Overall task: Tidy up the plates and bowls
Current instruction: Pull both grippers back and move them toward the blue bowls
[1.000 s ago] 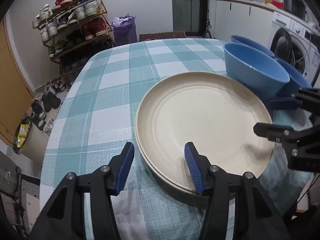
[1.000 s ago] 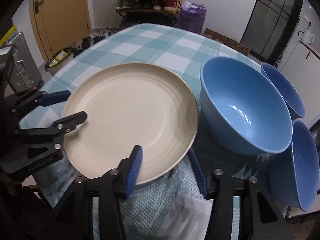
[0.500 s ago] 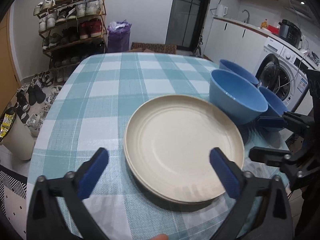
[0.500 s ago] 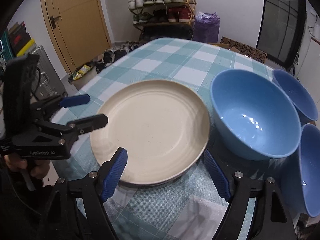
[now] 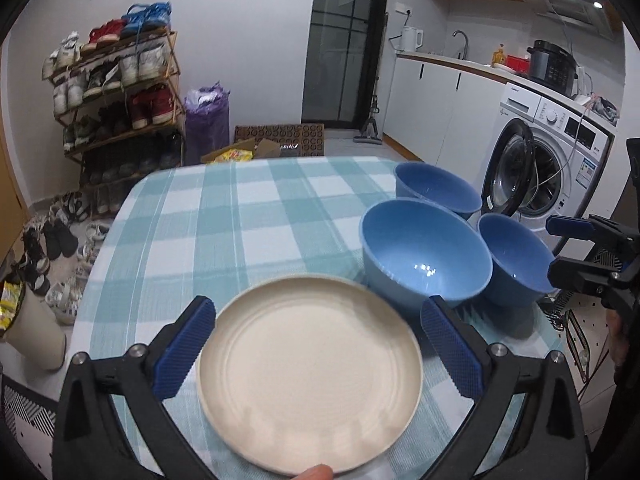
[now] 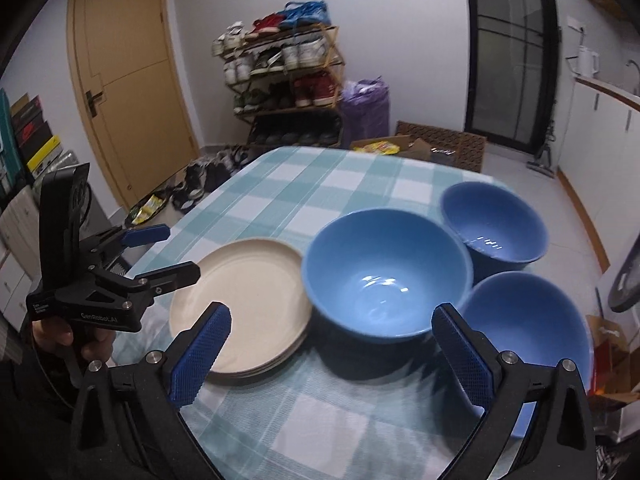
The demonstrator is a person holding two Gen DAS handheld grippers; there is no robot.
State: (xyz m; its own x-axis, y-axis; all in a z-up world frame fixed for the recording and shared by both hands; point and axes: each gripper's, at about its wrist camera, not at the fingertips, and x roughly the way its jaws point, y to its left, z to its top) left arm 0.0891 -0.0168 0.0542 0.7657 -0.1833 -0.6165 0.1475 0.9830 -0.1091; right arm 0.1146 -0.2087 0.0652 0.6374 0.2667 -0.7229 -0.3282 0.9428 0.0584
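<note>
Tools (image 5: pixel 316 344) wide above empty bowls (image 6: pixel 386 276), plates (image 6: pixel 240 300)

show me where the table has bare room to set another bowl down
Bare checked cloth runs from the plate stack to the far edge, left of the three blue bowls. The near right corner is crowded: bowls packed close, the plates beside them.

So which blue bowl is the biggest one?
The big bowl right beside the stack of cream plates. The two other bowls are smaller, farther from the plates.

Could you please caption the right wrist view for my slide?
Open right claw above cream plates and three blue bowls.
</note>
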